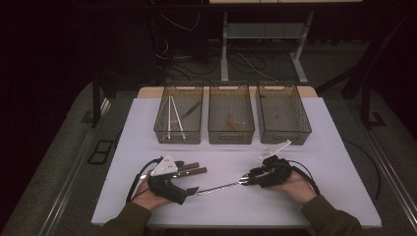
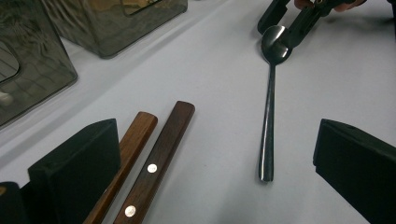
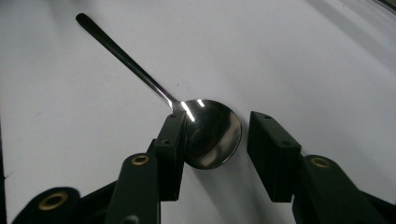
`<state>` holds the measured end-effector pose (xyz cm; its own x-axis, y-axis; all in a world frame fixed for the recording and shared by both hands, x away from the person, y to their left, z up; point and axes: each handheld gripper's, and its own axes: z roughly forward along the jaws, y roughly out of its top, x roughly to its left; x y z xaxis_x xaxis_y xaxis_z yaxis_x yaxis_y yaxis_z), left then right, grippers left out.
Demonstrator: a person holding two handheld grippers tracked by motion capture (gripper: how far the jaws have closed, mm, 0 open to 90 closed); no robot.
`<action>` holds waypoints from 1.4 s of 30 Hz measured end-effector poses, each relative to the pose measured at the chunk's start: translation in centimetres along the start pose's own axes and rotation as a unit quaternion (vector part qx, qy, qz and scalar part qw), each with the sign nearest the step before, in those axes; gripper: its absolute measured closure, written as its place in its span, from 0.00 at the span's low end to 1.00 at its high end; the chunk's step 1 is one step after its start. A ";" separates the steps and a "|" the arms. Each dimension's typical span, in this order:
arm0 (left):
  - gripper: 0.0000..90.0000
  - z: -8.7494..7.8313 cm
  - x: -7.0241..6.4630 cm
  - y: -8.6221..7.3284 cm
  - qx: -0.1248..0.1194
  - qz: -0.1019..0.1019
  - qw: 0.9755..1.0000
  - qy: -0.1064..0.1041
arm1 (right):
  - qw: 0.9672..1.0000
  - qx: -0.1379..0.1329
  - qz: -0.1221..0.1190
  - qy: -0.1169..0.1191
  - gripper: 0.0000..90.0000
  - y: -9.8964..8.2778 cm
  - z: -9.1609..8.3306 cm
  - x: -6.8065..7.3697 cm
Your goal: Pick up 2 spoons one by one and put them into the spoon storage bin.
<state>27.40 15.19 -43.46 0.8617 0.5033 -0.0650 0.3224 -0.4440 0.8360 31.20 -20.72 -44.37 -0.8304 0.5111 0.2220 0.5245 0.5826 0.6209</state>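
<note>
On the white counter (image 1: 305, 147), three bins (image 1: 231, 118) are lined up at twelve o'clock, while the spoon (image 3: 212, 133) lies flat at six. Its bowl is straddled by the spread right claw (image 3: 215, 140), one pad touching; the left claw (image 1: 189, 189), spread, pinches nothing. Pickup is judged under way: squeezing, then lifting, is called for next.

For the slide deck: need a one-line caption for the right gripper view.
Right gripper with open jaws straddling the bowl of a steel spoon lying on the white table, one jaw at its edge.

Spoon (image 1: 219, 187) lies on the table (image 1: 314, 162) — three bins (image 1: 231, 119) behind it.
</note>
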 end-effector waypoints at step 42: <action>0.00 0.0 0.0 0.0 -0.001 0.000 1.000 0.000 | 0.998 0.026 -0.056 0.016 0.96 -0.1 -0.8 1.0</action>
<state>27.39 15.21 -43.43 0.8612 0.5041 -0.0652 0.3220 -0.4418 0.8373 30.19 -20.82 -43.61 -0.8896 0.4205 0.1782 0.4364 0.6676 0.6033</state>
